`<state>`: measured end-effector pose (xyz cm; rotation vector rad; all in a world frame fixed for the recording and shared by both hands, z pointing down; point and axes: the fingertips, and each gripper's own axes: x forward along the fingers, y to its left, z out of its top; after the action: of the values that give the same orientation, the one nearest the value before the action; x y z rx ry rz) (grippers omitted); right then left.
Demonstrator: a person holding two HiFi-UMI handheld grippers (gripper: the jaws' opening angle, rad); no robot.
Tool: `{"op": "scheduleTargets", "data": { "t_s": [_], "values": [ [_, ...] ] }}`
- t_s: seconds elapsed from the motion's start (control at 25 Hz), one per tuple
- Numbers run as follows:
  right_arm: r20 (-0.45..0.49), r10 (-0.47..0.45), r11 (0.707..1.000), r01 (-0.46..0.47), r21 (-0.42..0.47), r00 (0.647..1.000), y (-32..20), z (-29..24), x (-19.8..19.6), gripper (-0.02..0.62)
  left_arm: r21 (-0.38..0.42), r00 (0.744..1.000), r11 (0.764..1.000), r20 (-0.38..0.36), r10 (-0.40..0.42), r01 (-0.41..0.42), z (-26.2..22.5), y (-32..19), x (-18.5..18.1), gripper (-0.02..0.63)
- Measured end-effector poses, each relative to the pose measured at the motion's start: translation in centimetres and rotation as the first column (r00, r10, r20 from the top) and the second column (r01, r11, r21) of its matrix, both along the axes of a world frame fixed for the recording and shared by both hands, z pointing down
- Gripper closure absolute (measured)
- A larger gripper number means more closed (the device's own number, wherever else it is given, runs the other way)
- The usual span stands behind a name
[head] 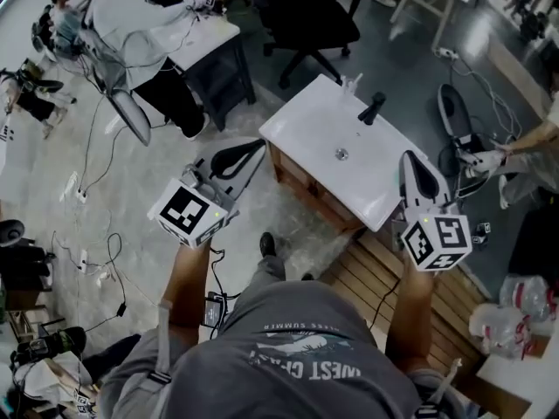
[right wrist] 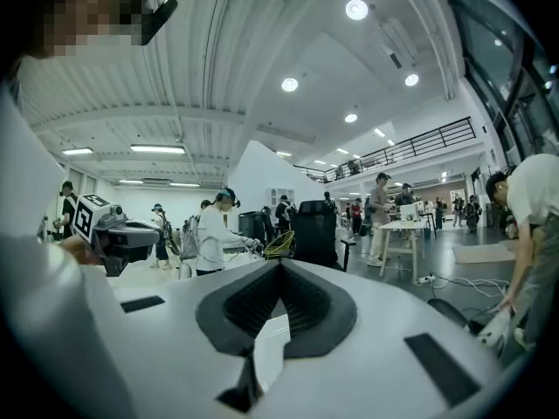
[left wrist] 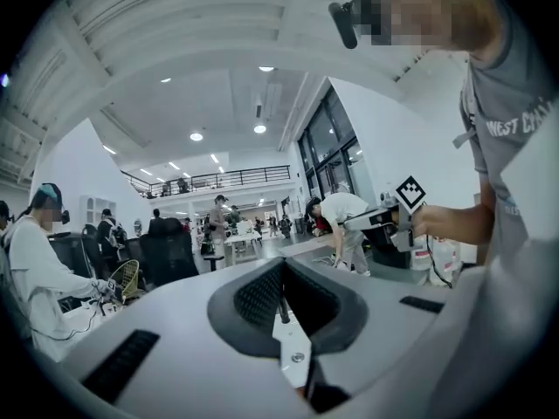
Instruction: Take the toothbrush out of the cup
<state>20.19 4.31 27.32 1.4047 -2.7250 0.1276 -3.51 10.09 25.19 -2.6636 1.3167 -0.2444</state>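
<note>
**Two grippers closed, both short of the cup**

1. Left gripper (head: 255,148): held level over the floor (head: 131,199), just beside the left corner of the washbasin (head: 306,125). In the left gripper view, the jaws of this gripper (left wrist: 281,273) are together, pad against pad, with nothing between them.
2. Right gripper (head: 410,160): held at the near right edge of the washbasin, above the wooden cabinet (head: 301,182). In the right gripper view, the jaws of this gripper (right wrist: 279,273) are likewise together and carry nothing.
3. Task item: the cup (head: 351,88) stands on the far rim of the washbasin, just beside the black faucet (head: 372,108). The toothbrush (head: 356,78) rises out of it; it is too small for further detail. Both grippers are well apart from the cup.
4. Basin surface: a round drain (head: 341,154) sits between the faucet and the near edge.
</note>
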Motion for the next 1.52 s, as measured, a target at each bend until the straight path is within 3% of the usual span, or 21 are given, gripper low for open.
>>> {"op": "scheduleTargets", "data": {
  "t_s": [0.4, 0.76, 1.16, 1.52],
  "values": [
    [-0.020, 0.121, 0.993, -0.121, 0.001, 0.992, -4.6, -0.8, -4.2, 0.584, 0.020, 0.989, 0.989, -0.019, 0.148, -0.148, -1.2, -8.2, -3.7, 0.607],
    [-0.046, 0.208, 0.978, -0.208, -0.004, 0.977, -6.8, -0.3, -7.5, 0.583, 0.035, 0.967, 0.968, -0.048, 0.248, -0.247, -0.9, -12.6, -6.8, 0.607],
    [-0.102, 0.220, 0.975, -0.223, -0.017, 0.970, -10.2, 0.7, -8.2, 0.583, 0.024, 0.957, 0.961, -0.090, 0.277, -0.276, -0.2, -15.3, -7.2, 0.607],
    [-0.087, 0.184, 0.980, -0.190, -0.059, 0.979, -18.2, 3.9, -8.8, 0.583, -0.011, 0.976, 0.979, -0.076, 0.204, -0.205, 0.9, -19.5, -9.2, 0.607]
  ]
}}
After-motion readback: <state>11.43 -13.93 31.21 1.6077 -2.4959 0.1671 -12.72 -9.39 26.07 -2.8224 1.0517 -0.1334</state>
